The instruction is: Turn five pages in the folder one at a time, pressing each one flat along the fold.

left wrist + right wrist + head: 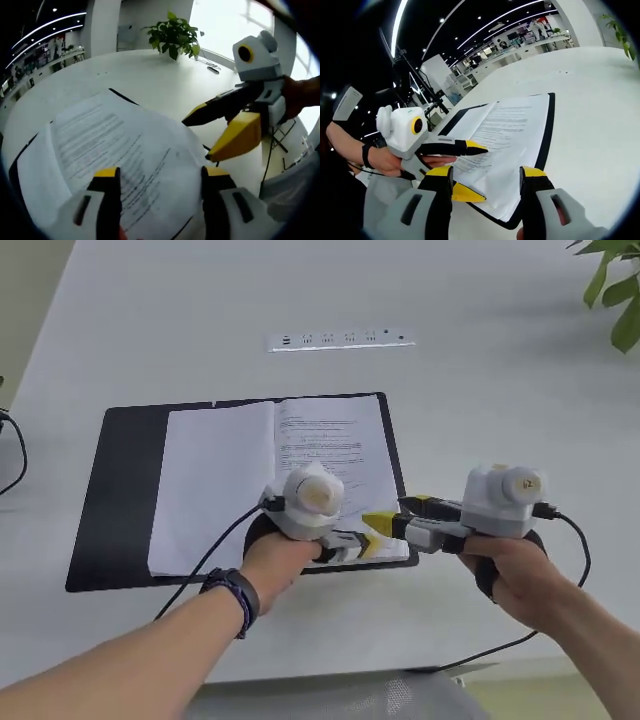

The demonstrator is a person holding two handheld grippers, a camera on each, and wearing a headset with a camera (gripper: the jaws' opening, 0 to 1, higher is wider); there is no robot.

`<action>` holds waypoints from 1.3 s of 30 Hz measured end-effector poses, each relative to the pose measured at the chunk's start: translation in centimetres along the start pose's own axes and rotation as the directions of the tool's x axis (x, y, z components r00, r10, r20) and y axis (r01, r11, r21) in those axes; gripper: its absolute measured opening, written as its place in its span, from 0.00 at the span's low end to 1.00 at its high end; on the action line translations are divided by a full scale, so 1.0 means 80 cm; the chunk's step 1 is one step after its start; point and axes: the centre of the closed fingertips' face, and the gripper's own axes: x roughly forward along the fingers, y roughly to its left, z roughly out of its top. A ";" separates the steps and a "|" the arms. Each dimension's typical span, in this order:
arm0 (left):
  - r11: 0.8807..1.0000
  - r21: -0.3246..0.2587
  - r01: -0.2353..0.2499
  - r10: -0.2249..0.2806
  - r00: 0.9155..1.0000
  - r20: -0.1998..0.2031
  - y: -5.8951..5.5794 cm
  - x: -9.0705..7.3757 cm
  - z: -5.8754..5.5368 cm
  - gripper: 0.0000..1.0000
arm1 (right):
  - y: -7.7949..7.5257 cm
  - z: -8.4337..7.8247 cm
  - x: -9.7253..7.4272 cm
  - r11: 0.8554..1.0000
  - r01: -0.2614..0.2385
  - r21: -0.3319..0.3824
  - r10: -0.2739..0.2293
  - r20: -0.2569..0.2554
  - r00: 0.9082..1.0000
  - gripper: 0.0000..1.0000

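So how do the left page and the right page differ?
The left page is blank; the right page carries printed text. The left page lies clear, while the left gripper and right gripper are at the right page's near corner. The folder shows a wide black margin beside the left page, a thin one beside the right page. Both are white.

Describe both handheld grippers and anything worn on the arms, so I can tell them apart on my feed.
The left gripper and right gripper look alike: rounded white-grey bodies, yellow-tipped jaws, and black along one jaw. Each has a black lead, the left cable and the right cable. A dark wristband sits on the left wrist.
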 end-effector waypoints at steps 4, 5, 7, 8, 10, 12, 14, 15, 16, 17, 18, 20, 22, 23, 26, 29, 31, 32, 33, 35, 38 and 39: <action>1.000 -0.027 0.013 -0.012 1.000 0.009 0.001 -0.001 0.003 0.67 | 0.001 0.000 0.001 1.000 -0.002 0.004 0.002 -0.001 1.000 0.52; 0.999 -0.036 0.018 -0.018 1.000 0.012 0.000 -0.002 0.003 0.67 | 0.002 0.001 0.001 1.000 -0.004 0.001 0.004 -0.001 1.000 0.52; 0.999 -0.046 0.022 -0.022 1.000 0.015 0.001 -0.003 0.003 0.66 | 0.006 0.004 0.002 1.000 -0.011 -0.004 0.011 0.003 1.000 0.52; 0.998 -0.057 0.030 -0.029 0.999 0.021 0.001 -0.003 0.004 0.67 | 0.007 0.005 0.003 1.000 -0.015 -0.005 0.015 0.005 1.000 0.52; 0.997 -0.070 0.039 -0.037 0.999 0.026 0.000 -0.005 0.005 0.67 | 0.006 0.008 0.003 1.000 -0.014 -0.006 0.014 0.009 1.000 0.50; 0.996 -0.074 0.048 -0.047 0.999 0.024 -0.001 -0.006 0.005 0.68 | 0.009 0.011 0.003 1.000 -0.020 -0.008 0.021 0.019 1.000 0.48; 0.996 -0.069 0.056 -0.055 0.998 0.018 -0.003 -0.008 0.004 0.69 | 0.012 0.013 0.004 1.000 -0.031 -0.005 0.031 0.031 0.999 0.45; 0.996 -0.066 0.060 -0.059 0.998 0.016 -0.005 -0.009 0.003 0.69 | 0.013 0.014 0.004 0.999 -0.032 -0.004 0.032 0.033 0.999 0.44; 0.996 -0.064 0.061 -0.060 0.998 0.015 -0.006 -0.010 0.002 0.69 | 0.014 0.014 0.005 0.999 -0.032 -0.005 0.032 0.034 0.999 0.43; 0.997 -0.054 0.063 -0.063 0.998 0.009 -0.007 -0.011 0.000 0.69 | 0.015 0.014 0.005 0.999 -0.033 -0.011 0.034 0.034 0.999 0.42; 0.997 -0.045 0.063 -0.063 0.998 0.004 -0.008 -0.012 -0.002 0.69 | 0.017 0.014 0.006 0.999 -0.038 -0.013 0.038 0.034 0.999 0.39; 0.997 -0.042 0.066 -0.066 0.998 0.002 -0.009 -0.014 -0.004 0.69 | 0.023 0.014 0.007 0.998 -0.054 -0.015 0.055 0.039 0.998 0.34; 0.997 -0.038 0.064 -0.064 0.998 -0.001 -0.009 -0.015 -0.005 0.68 | 0.028 0.013 0.009 0.998 -0.065 -0.020 0.066 0.036 0.997 0.29; 0.997 -0.038 0.063 -0.063 0.998 -0.002 -0.009 -0.015 -0.006 0.68 | 0.029 0.011 0.010 0.997 -0.068 -0.020 0.069 0.030 0.997 0.27; 0.997 -0.034 0.067 -0.067 0.998 -0.005 -0.010 -0.017 -0.006 0.68 | 0.030 0.008 0.013 0.997 -0.069 -0.022 0.070 0.023 0.997 0.21; 0.997 -0.021 0.068 -0.069 0.998 -0.008 -0.011 -0.022 -0.006 0.69 | 0.029 0.006 0.016 0.997 -0.068 -0.019 0.068 0.015 0.998 0.12; 0.998 -0.003 0.065 -0.065 0.998 -0.006 -0.011 -0.026 -0.005 0.70 | 0.025 0.005 0.018 0.998 -0.053 -0.021 0.053 0.005 0.999 0.06; 0.998 0.008 0.062 -0.062 0.998 -0.007 -0.011 -0.028 -0.005 0.71 | 0.024 0.006 0.019 0.999 -0.049 -0.019 0.049 0.009 0.999 0.04; 0.998 0.014 0.062 -0.062 0.998 -0.009 -0.011 -0.030 -0.006 0.71 | 0.024 0.007 0.019 0.999 -0.052 -0.014 0.052 0.014 0.999 0.04; 0.998 0.022 0.058 -0.058 0.998 -0.013 -0.009 -0.037 -0.007 0.72 | 0.026 0.011 0.020 0.998 -0.057 -0.005 0.057 0.024 0.998 0.03; 0.998 0.030 0.046 -0.046 0.999 -0.011 -0.003 -0.047 -0.008 0.72 | 0.029 0.016 0.022 0.998 -0.065 0.003 0.065 0.032 0.997 0.02; 0.999 0.031 0.040 -0.040 0.999 -0.011 0.001 -0.052 -0.009 0.72 | 0.031 0.018 0.023 0.998 -0.070 0.002 0.070 0.037 0.997 0.02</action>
